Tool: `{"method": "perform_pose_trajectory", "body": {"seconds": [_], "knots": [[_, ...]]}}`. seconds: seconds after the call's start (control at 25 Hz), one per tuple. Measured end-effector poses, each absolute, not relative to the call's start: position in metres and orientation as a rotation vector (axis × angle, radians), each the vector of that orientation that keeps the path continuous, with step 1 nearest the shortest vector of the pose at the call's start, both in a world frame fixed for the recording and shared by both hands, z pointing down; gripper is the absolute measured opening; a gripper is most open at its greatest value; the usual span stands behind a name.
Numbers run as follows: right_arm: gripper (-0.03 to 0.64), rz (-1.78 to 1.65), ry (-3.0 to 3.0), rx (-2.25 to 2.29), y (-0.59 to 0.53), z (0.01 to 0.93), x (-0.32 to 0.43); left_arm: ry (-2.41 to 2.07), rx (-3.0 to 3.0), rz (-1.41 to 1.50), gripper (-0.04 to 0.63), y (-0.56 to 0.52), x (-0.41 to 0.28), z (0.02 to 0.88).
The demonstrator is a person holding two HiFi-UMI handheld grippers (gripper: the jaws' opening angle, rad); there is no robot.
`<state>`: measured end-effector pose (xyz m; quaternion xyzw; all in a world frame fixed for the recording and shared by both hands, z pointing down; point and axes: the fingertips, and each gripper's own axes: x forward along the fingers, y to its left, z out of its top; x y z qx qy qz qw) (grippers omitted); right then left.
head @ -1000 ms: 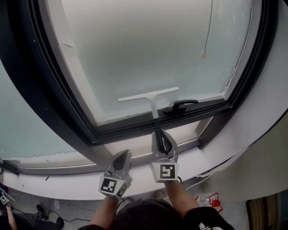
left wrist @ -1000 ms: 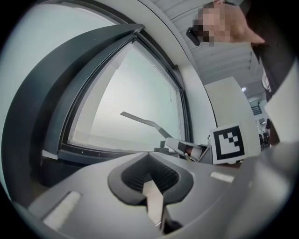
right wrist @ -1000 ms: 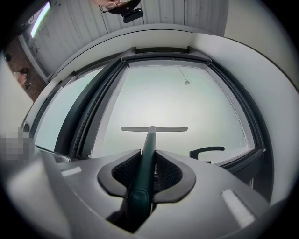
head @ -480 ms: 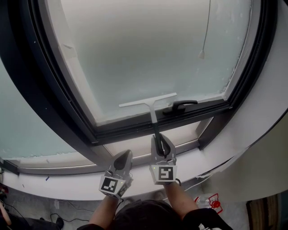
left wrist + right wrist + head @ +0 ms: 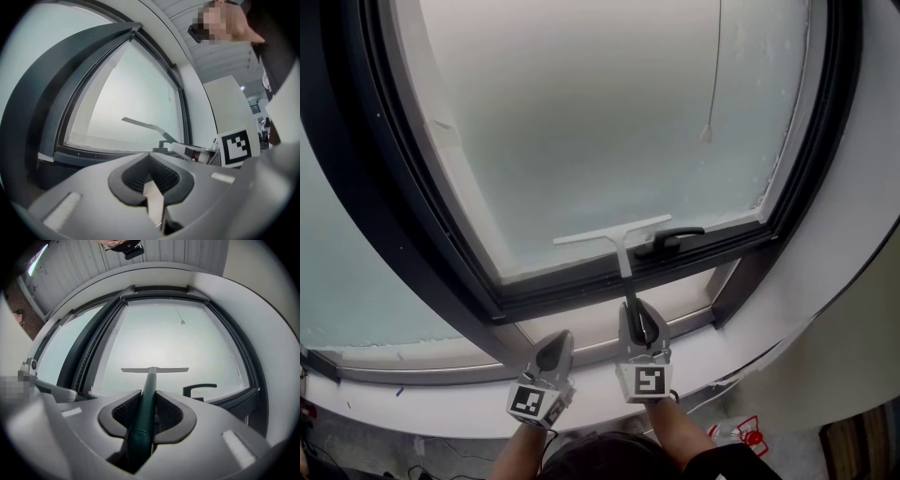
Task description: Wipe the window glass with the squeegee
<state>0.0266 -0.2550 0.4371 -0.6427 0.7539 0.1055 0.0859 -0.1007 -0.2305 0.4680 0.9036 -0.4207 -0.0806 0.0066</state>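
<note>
My right gripper [image 5: 639, 319] [image 5: 148, 408] is shut on the dark green handle of the squeegee [image 5: 622, 246] [image 5: 151, 376]. Its pale blade [image 5: 612, 230] lies flat against the frosted window glass [image 5: 600, 112] low on the pane, just above the bottom frame. The blade also shows in the left gripper view as a thin pale bar [image 5: 140, 124]. My left gripper [image 5: 552, 352] [image 5: 151, 173] hangs shut and empty over the sill, left of the right one, with its jaws pressed together.
A black window handle [image 5: 673, 237] [image 5: 199, 389] sits on the dark bottom frame [image 5: 581, 281] just right of the blade. A blind cord with a pull [image 5: 706, 133] hangs in front of the glass. A white sill [image 5: 441, 398] runs below.
The squeegee blade has slid down the glass toward the bottom frame, drawn by my right gripper. The left gripper has stayed put and shut.
</note>
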Motion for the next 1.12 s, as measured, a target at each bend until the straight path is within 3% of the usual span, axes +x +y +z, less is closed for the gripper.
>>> {"method": "perform_pose_trajectory", "body": {"seconds": [0.28, 0.68, 1.12], "knots": [[0.097, 0.536, 2.116, -1.803, -0.264, 0.329, 0.048, -1.245, 2.921, -0.314, -0.002, -0.238, -0.08, 0.428], [0.097, 0.714, 1.957, -1.635, -0.302, 0.161, 0.106, -1.231, 3.064, -0.615, -0.002, -0.266, -0.012, 0.316], [0.097, 0.771, 1.907, -1.567, -0.328, 0.071, 0.13, -1.313, 3.028, -0.655, -0.002, -0.266, 0.006, 0.299]]}}
